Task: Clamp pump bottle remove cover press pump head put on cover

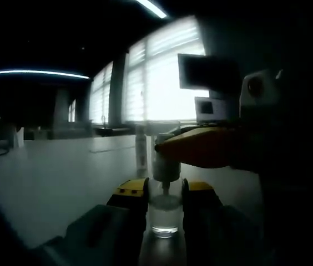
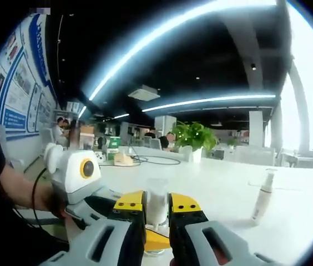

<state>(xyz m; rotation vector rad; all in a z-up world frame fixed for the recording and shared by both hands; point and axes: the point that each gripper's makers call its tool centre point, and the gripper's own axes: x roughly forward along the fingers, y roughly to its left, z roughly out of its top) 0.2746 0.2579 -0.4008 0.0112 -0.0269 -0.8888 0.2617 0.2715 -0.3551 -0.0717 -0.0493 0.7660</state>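
Right now the white table point(image 2: 240, 183) carries the small clear plastic pump bottle point(image 1: 165, 213), clamped between the left gripper's point(image 1: 165, 191) jaws. The right gripper point(image 2: 157, 206) pinches the bottle's translucent cover point(image 2: 156, 202) at the top. Risk: pulling off-axis could tilt the bottle or slip the cap.

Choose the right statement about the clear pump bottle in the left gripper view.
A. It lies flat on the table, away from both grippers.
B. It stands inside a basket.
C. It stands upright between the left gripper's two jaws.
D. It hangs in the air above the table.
C: in the left gripper view the clear pump bottle stands upright on the white table, with the yellow-tipped jaws of the left gripper on either side of it.
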